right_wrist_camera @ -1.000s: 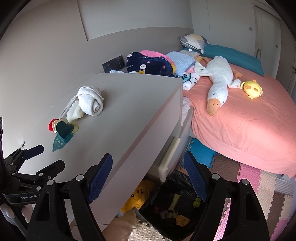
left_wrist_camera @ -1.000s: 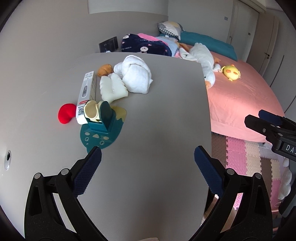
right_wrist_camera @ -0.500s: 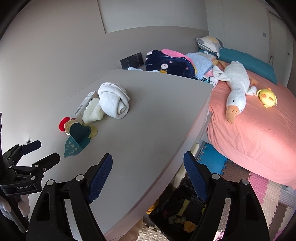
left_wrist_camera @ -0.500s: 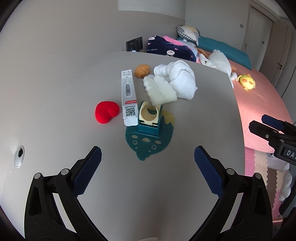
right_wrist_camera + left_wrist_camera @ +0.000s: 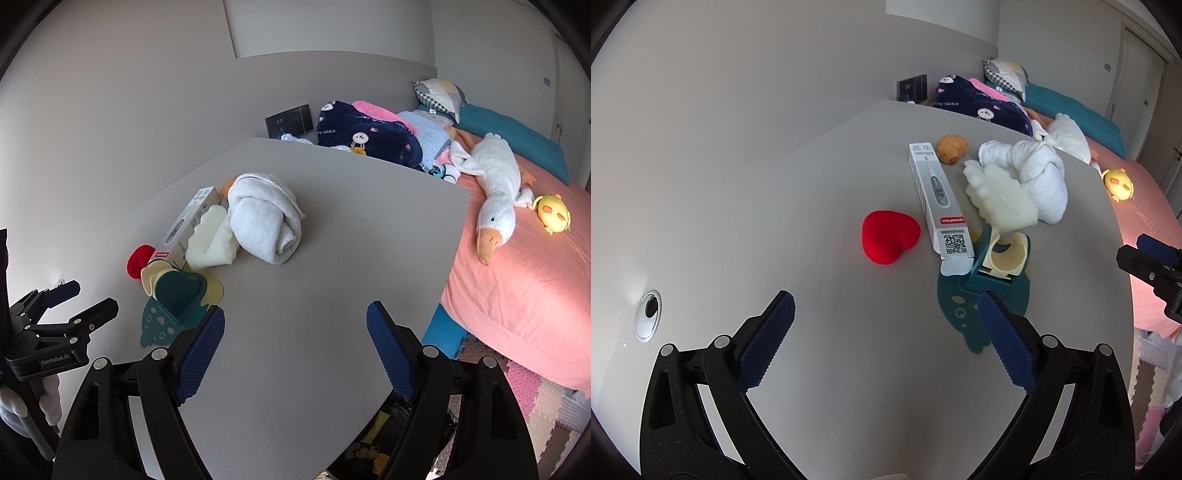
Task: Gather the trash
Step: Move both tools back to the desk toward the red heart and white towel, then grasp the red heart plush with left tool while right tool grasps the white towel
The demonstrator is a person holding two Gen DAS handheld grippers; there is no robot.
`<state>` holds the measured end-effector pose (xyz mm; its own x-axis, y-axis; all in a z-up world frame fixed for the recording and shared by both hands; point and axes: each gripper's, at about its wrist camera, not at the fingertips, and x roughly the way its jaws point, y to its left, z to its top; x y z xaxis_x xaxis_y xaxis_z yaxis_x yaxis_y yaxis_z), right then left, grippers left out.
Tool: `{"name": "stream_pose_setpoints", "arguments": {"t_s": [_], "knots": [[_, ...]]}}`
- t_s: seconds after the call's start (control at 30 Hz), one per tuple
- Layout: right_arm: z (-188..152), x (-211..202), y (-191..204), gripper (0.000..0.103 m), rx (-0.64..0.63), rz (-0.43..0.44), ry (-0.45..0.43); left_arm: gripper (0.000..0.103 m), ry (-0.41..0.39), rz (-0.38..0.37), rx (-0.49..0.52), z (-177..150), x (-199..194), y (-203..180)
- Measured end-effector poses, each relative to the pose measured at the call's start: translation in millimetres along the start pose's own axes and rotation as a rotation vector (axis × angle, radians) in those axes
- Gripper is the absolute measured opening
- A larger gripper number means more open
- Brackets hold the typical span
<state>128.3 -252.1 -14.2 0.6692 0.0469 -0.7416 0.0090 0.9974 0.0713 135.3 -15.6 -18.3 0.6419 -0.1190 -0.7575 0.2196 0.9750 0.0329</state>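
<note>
Left wrist view: left gripper (image 5: 886, 319) is spread wide and holds nothing, above the grey table (image 5: 820, 369).
Trash ahead of fingers: red heart (image 5: 889, 236) between the two fingers and further on; thermometer box (image 5: 938, 201) just beside it, nearer the right finger.
Beyond right fingertip: teal holder (image 5: 997, 269), cream foam piece (image 5: 999, 201), white towel (image 5: 1039, 177).

Right wrist view: right gripper (image 5: 295, 336) is released, wide apart, empty.
Trash: the same pile lies beyond the left finger; the teal holder is nearest to it.
Below right finger: black bin (image 5: 384, 443) under the table edge.
</note>
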Motion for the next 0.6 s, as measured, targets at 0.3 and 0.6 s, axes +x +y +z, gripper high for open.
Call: {"name": "stream_pose_setpoints", "arguments": {"t_s": [0.3, 0.6], "knots": [[16, 18, -1, 0.08, -0.011, -0.024, 0.009, 0.094, 0.024, 0.01, -0.01, 14, 30, 11], [40, 41, 6, 0.08, -0.046, -0.027, 0.018, 0.092, 0.05, 0.025, 0.01, 32, 60, 7]]}}
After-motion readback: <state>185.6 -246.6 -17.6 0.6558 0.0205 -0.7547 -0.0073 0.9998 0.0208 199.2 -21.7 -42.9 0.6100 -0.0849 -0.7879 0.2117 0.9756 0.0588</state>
